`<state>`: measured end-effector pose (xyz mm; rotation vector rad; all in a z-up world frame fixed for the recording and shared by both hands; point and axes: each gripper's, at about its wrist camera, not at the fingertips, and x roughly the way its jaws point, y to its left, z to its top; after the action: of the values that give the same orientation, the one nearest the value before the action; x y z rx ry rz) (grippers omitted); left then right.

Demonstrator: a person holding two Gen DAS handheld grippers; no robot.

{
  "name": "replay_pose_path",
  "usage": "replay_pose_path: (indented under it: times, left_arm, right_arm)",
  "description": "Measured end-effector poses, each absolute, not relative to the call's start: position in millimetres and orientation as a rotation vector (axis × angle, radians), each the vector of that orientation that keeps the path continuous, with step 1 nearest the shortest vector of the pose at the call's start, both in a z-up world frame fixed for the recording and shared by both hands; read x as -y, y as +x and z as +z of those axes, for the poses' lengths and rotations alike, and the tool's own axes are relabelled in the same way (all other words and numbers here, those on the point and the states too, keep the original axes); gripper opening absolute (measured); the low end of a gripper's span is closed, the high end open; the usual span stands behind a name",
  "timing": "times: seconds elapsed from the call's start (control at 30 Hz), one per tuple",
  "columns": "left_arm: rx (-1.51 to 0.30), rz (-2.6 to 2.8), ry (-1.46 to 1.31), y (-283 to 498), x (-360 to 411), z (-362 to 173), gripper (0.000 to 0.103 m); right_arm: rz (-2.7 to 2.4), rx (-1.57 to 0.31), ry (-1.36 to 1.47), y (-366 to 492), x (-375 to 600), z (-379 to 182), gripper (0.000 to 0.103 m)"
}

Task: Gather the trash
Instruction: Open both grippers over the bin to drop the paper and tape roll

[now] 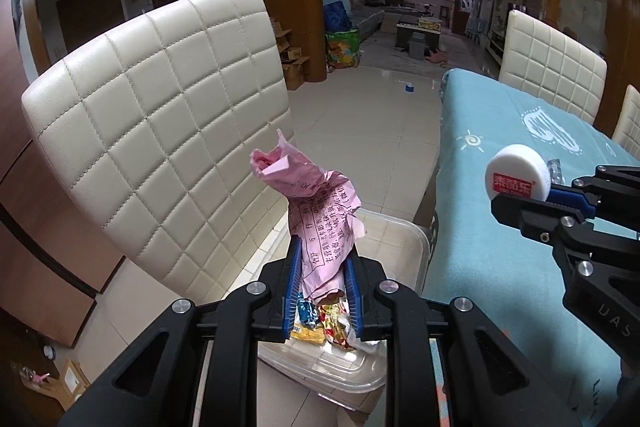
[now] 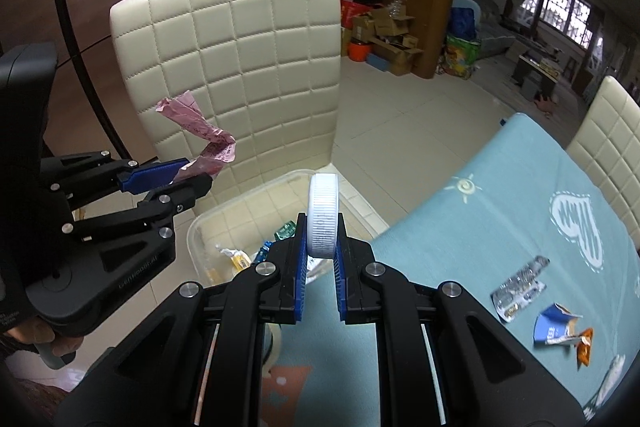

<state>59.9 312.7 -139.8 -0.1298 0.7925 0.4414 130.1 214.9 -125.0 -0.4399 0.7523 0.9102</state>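
My left gripper (image 1: 323, 251) is shut on a crumpled pink paper (image 1: 316, 199) and holds it above a clear plastic bin (image 1: 404, 231) that holds several wrappers (image 1: 324, 323). My right gripper (image 2: 322, 227) is shut on a white ribbed lid (image 2: 324, 215), held on edge over the bin's (image 2: 208, 223) near rim. The lid also shows in the left wrist view (image 1: 518, 175), with a red label. The pink paper shows in the right wrist view (image 2: 200, 131) too. On the table lie a silver blister pack (image 2: 520, 285), a blue torn wrapper (image 2: 554, 327) and an orange wrapper (image 2: 584, 345).
A cream quilted chair (image 1: 160, 115) stands right behind the bin. The table with a teal cloth (image 2: 480, 227) lies to the right, with more cream chairs (image 1: 552, 67) on its far side. Tiled floor (image 1: 360, 107) stretches beyond, with boxes and bags (image 2: 396, 39) by a wooden counter.
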Motion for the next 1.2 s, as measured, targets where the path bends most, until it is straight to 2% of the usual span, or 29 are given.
replay_pose_path:
  times: [0.03, 0.07, 0.1, 0.13, 0.17, 0.73, 1.2]
  left_arm:
    - [-0.794, 0.433, -0.137, 60, -314, -140, 0.025]
    - [-0.791, 0.435, -0.148, 60, -315, -140, 0.038]
    - [-0.785, 0.453, -0.153, 59, -317, -140, 0.062]
    - [-0.776, 0.468, -0.157, 58, -318, -139, 0.07]
    - [-0.752, 0.482, -0.167, 55, -320, -138, 0.074]
    - [-0.802, 0.614, -0.216, 32, -349, -152, 0.074]
    - [-0.789, 0.553, -0.183, 30, -318, -138, 0.074]
  right_arm:
    - [0.913, -0.753, -0.441, 131, -216, -126, 0.014]
    - [0.913, -0.755, -0.443, 133, -217, -127, 0.014]
    - [0.913, -0.759, -0.444, 134, -217, -128, 0.014]
    - [0.913, -0.763, -0.444, 135, -216, -128, 0.014]
    - [0.913, -0.77, -0.442, 137, -216, -130, 0.014]
    - [0.991, -0.808, -0.445, 134, -238, -141, 0.016]
    - [0.922, -0.826, -0.407, 130, -199, -134, 0.016]
